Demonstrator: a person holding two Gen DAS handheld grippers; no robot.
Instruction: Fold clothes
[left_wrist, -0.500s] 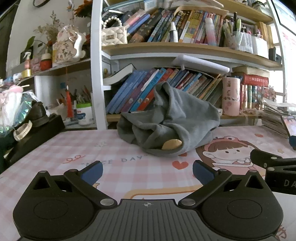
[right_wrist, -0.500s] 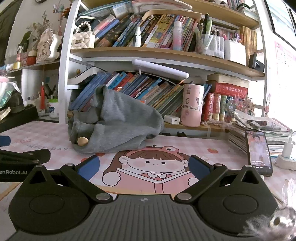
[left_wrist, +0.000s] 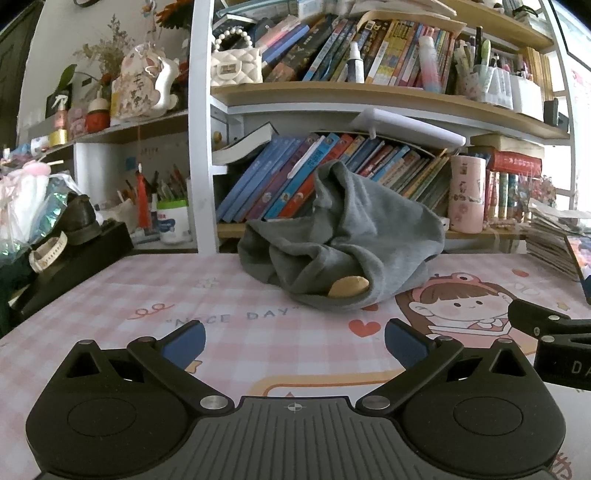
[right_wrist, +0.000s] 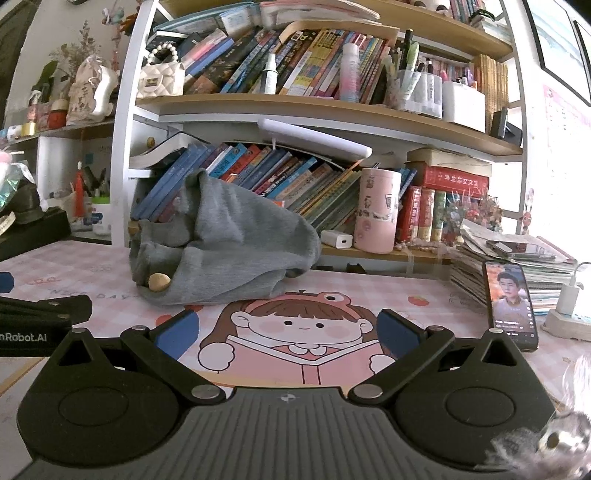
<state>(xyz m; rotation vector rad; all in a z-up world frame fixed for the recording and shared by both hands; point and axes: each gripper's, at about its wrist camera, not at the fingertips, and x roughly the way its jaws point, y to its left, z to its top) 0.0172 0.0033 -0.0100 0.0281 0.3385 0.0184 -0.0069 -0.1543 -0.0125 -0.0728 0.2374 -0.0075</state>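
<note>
A crumpled grey garment (left_wrist: 354, 251) lies heaped on the pink checked desk mat (left_wrist: 229, 306), leaning against the books at the back; a tan patch (left_wrist: 348, 286) shows in its folds. In the right wrist view the same garment (right_wrist: 229, 251) sits at centre left. My left gripper (left_wrist: 294, 341) is open, well short of the cloth, with nothing between its blue pads (left_wrist: 186, 341). My right gripper (right_wrist: 286, 334) is open too, over the cartoon girl print, empty, and to the right of the garment.
A bookshelf (left_wrist: 369, 92) full of books rises right behind the garment. A pink cup (right_wrist: 376, 210), a white charger (right_wrist: 336, 239), a paper stack (right_wrist: 517, 266) and a lit phone (right_wrist: 511, 304) stand at the right. Black boxes and bags (left_wrist: 62, 251) crowd the left edge.
</note>
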